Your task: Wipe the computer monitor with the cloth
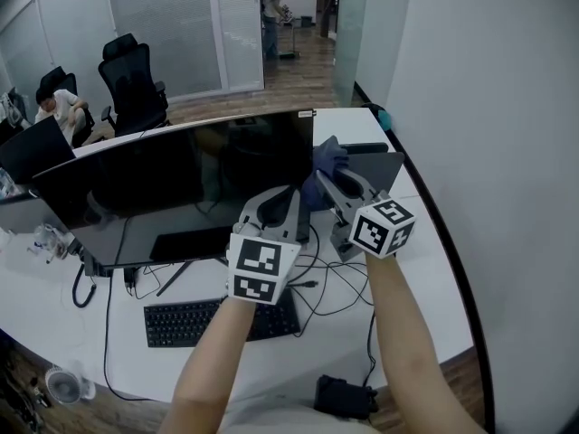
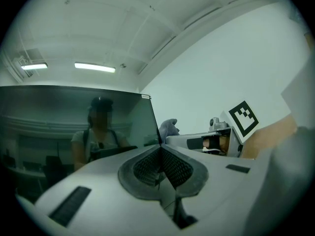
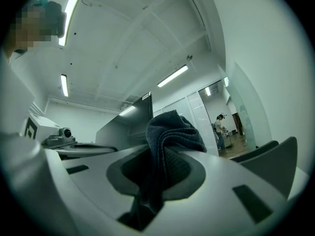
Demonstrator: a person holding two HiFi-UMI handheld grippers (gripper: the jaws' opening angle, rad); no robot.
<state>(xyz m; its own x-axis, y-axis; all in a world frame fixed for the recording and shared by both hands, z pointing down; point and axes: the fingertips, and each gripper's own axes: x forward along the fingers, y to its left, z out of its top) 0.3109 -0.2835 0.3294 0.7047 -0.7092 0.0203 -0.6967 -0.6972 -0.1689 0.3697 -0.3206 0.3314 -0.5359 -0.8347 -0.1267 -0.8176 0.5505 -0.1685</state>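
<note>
A wide dark monitor (image 1: 172, 183) stands on the white desk (image 1: 425, 278), its screen off and reflecting the room. My right gripper (image 1: 327, 181) is shut on a dark blue cloth (image 1: 327, 161), held just off the monitor's right edge. In the right gripper view the cloth (image 3: 170, 132) bunches up between the jaws, with the monitor (image 3: 130, 122) to its left. My left gripper (image 1: 288, 199) is shut with nothing in it, close in front of the screen's lower right part. The left gripper view shows the screen (image 2: 74, 127) and the cloth (image 2: 168, 128) beyond its edge.
A black keyboard (image 1: 213, 319) and tangled cables (image 1: 335, 283) lie on the desk in front of the monitor. A small black box (image 1: 344, 394) sits near the front edge. Office chairs (image 1: 136, 84) and a seated person (image 1: 59, 107) are behind the desk; a wall runs along the right.
</note>
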